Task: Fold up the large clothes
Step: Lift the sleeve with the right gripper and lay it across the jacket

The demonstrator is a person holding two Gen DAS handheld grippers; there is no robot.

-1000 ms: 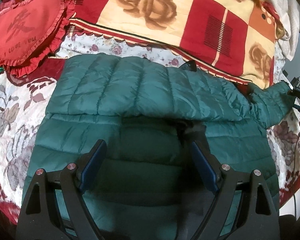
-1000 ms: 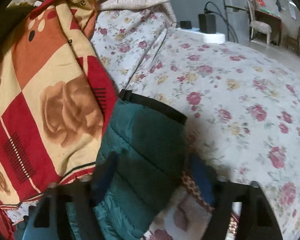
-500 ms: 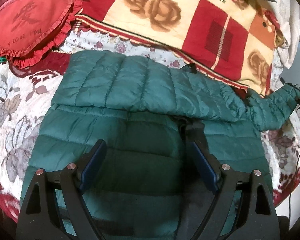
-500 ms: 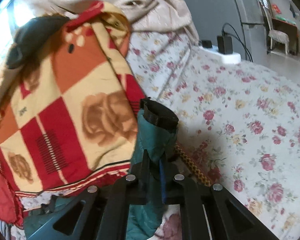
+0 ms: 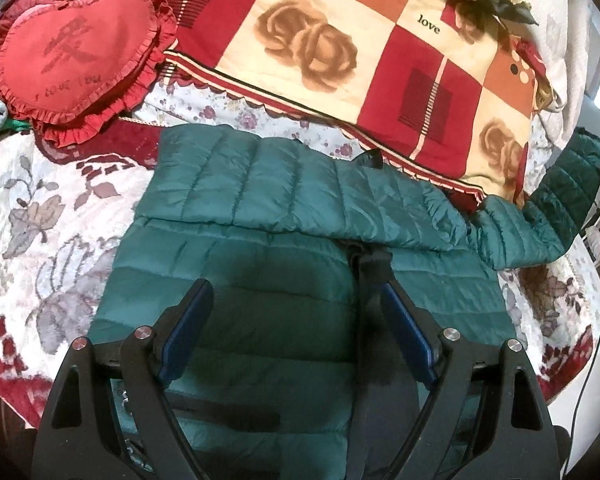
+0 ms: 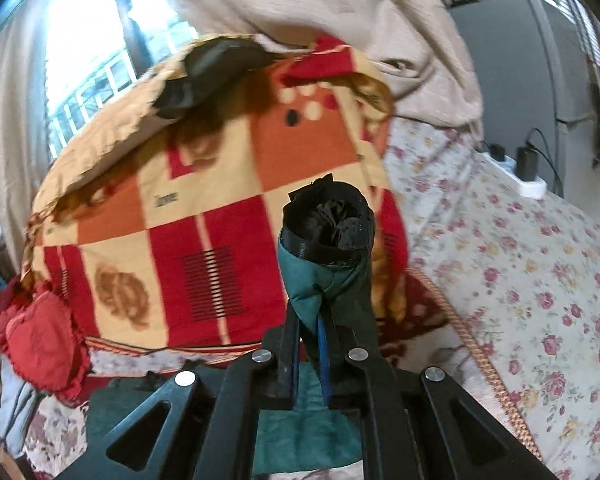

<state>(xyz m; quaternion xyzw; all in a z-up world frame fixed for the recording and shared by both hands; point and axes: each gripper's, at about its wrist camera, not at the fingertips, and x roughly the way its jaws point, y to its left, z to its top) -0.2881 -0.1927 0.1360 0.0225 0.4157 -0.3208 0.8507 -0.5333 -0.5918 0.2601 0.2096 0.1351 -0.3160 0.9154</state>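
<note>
A green quilted puffer jacket (image 5: 292, 248) lies flat on the bed, one sleeve folded across its upper part. My left gripper (image 5: 296, 312) hovers open and empty over the jacket's body. The other sleeve (image 5: 556, 208) rises off the bed at the right. My right gripper (image 6: 310, 328) is shut on that sleeve (image 6: 316, 280) just below its black cuff (image 6: 328, 228), which stands upright above the fingers.
A red, cream and orange rose-print quilt (image 5: 360, 48) is piled behind the jacket, also in the right wrist view (image 6: 204, 216). A red heart cushion (image 5: 72, 52) lies far left. A power strip with chargers (image 6: 520, 168) sits on the floral bedspread (image 6: 540, 280).
My right gripper closed on the sleeve near its cuff and lifted it off the bed, swinging left. My left gripper stayed open over the jacket, barely moving.
</note>
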